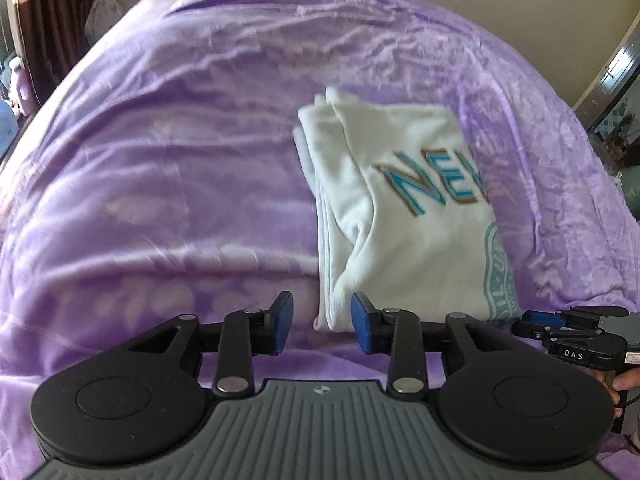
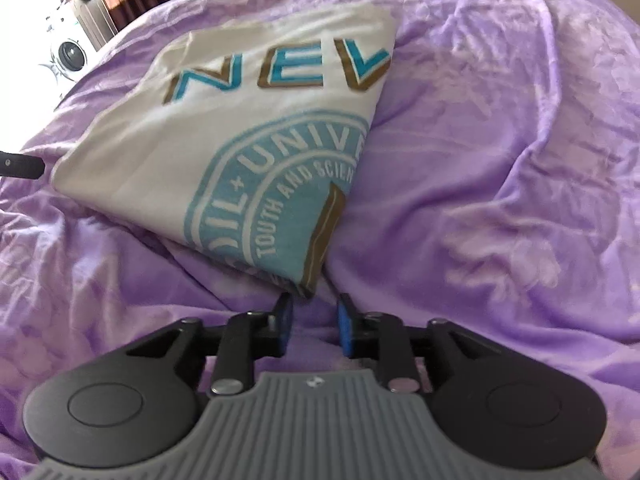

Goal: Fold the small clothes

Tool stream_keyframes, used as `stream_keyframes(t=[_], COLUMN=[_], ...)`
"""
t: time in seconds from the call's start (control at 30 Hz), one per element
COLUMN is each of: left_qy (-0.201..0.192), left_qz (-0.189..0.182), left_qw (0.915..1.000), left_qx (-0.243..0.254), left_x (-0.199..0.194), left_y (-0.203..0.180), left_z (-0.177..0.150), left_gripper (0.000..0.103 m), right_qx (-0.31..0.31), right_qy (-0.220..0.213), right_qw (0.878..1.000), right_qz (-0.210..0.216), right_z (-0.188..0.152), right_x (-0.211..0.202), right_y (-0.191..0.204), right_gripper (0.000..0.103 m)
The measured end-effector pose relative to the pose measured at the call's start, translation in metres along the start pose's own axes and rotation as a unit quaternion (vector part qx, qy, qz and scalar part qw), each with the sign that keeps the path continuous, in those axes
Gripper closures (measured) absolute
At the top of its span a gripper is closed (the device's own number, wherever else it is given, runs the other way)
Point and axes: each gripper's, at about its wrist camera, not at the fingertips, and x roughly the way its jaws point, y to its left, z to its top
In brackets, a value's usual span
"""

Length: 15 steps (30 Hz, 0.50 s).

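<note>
Folded white printed T-shirt (image 2: pixel 224 152), long axis running up-frame; right gripper (image 2: pixel 314 326) nearest its lower corner, left gripper (image 1: pixel 322 326) likewise; both fingers apart, empty.

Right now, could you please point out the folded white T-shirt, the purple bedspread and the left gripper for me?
folded white T-shirt (image 2: pixel 160 152): right wrist view, plain white cloth left of the round print.
purple bedspread (image 2: pixel 500 120): right wrist view, bare wrinkled area right of the shirt.
left gripper (image 1: pixel 322 326): left wrist view, midway between its blue fingertips.

One folded white shirt (image 1: pixel 404 216) on one purple bed (image 1: pixel 160 160). Two claws: the left claw (image 1: pixel 322 326), the right claw (image 2: pixel 314 326). One washing machine (image 2: pixel 72 54), far back.
</note>
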Motion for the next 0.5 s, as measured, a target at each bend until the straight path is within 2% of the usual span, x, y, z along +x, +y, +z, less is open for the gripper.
stream_keyframes(t=[0.17, 0.27, 0.5], left_qy=[-0.019, -0.030, -0.052], left_qz=[0.006, 0.017, 0.081], left_qw=[0.9998, 0.9994, 0.9952], left_qx=[0.005, 0.005, 0.015], left_x=[-0.014, -0.022, -0.042], left_y=[-0.002, 0.000, 0.008], left_z=[0.008, 0.011, 0.017], left_gripper=[0.057, 0.057, 0.056], right_qx=[0.001, -0.001, 0.001], right_qy=[-0.035, -0.056, -0.081], right_qw=[0.999, 0.998, 0.997], right_qz=[-0.002, -0.006, -0.010], right_z=[0.009, 0.015, 0.020], right_x=[-0.021, -0.032, -0.038], right_y=[0.001, 0.000, -0.001], right_gripper=[0.072, 0.070, 0.066])
